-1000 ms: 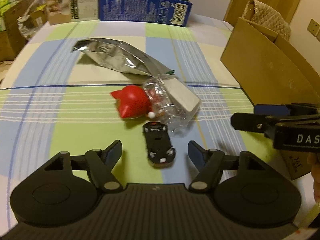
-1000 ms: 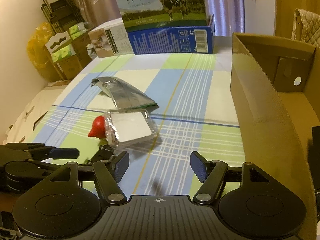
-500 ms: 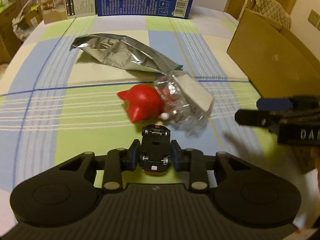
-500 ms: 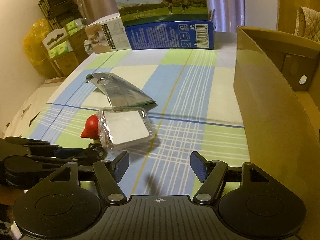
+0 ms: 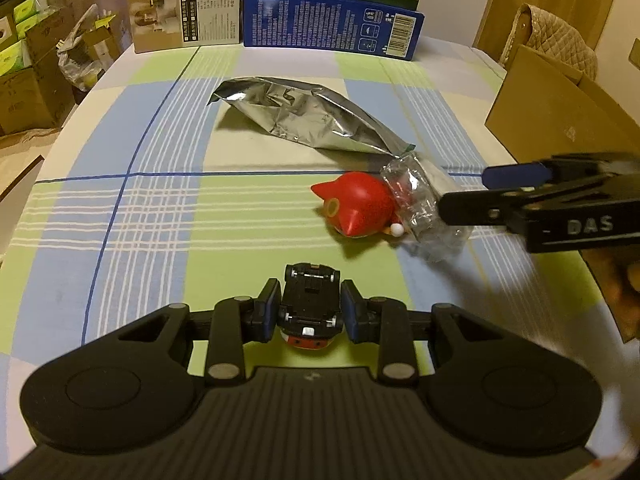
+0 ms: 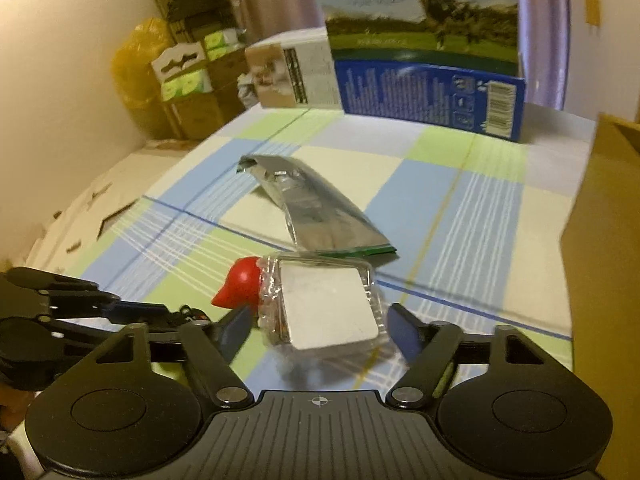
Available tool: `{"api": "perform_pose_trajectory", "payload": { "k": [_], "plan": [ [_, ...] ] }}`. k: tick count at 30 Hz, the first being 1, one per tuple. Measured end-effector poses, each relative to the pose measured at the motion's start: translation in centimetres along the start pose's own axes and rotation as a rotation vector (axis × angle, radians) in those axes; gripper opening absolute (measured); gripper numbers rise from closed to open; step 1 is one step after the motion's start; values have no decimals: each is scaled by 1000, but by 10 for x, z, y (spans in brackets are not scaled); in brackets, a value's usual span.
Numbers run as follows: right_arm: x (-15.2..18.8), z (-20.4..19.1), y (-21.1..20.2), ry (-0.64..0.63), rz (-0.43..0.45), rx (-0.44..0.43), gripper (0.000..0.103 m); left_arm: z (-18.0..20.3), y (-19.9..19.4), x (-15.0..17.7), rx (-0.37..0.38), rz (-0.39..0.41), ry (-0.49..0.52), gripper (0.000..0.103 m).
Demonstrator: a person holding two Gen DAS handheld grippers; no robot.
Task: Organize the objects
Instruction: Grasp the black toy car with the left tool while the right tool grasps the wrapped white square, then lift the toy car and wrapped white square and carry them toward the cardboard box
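Desk (image 5: 120, 208) under a checked cloth of blue, green and cream; cluttered room behind, stacked cartons at far left. Along the far edge, left to right: a tan product box (image 5: 184, 10), then a blue milk carton (image 5: 332, 20) with a cow scene.

Mid-desk: crumpled silver foil pouch (image 5: 300, 116) lying flat, its green-edged end pointing right. Just in front of that end, a red toy figure (image 5: 356, 210) on its side, touching a clear plastic pack (image 5: 424, 208) with a white card inside.

Near edge: left tongs (image 5: 308, 310) closed on a small black toy car (image 5: 310, 300), one blue pad on each flank, car lying upside down with its underside showing.

Right: right tongs (image 6: 318, 326) spread wide, fingers either side of the clear plastic pack, not clearly touching it. In the left wrist view these tongs reach in from the right at the pack.

Far right: open brown cardboard box (image 5: 560, 116) standing on the desk.
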State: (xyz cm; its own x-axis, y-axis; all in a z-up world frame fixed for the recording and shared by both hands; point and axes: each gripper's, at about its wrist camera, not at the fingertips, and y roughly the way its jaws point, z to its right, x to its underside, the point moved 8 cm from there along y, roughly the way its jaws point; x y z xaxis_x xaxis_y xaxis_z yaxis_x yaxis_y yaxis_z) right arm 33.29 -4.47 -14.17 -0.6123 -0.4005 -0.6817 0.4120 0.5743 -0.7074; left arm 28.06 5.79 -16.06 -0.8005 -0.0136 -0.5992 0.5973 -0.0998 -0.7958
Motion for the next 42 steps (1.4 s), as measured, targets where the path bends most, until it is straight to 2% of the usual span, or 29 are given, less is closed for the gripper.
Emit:
{"api": "perform_pose_trajectory", "payload": {
  "k": [5, 8, 9, 11, 12, 14, 15, 22, 27, 31, 42],
  "plan": [
    [2, 6, 26, -9, -48, -13, 82, 0, 1, 0, 10, 7, 7, 27],
    [5, 13, 38, 47, -71, -50, 82, -1, 4, 2, 14, 1, 9, 27],
    [5, 15, 39, 72, -70, -62, 81, -1, 5, 2, 14, -1, 11, 27],
    [5, 15, 37, 87, -67, -77, 74, -2, 5, 3, 7, -5, 12, 27],
    [5, 14, 35, 84, -70, -65, 73, -3, 5, 3, 6, -2, 11, 28],
    [5, 13, 31, 58, -76, -21, 72, -4, 4, 1, 3, 6, 10, 41],
    [7, 12, 29, 48, -83, 2, 72, -3, 3, -1, -1, 11, 14, 43],
    [20, 18, 6, 97, -97, 108, 71, 1, 9, -2, 5, -2, 40, 43],
    [31, 20, -7, 150, -92, 142, 71, 2, 11, 1, -1, -14, 55, 42],
    [44, 19, -18, 190, -92, 148, 71, -1, 13, 1, -21, -14, 57, 27],
    [58, 13, -38, 214, -77, 176, 71, 4, -2, 0, -23, 0, 47, 27]
  ]
}}
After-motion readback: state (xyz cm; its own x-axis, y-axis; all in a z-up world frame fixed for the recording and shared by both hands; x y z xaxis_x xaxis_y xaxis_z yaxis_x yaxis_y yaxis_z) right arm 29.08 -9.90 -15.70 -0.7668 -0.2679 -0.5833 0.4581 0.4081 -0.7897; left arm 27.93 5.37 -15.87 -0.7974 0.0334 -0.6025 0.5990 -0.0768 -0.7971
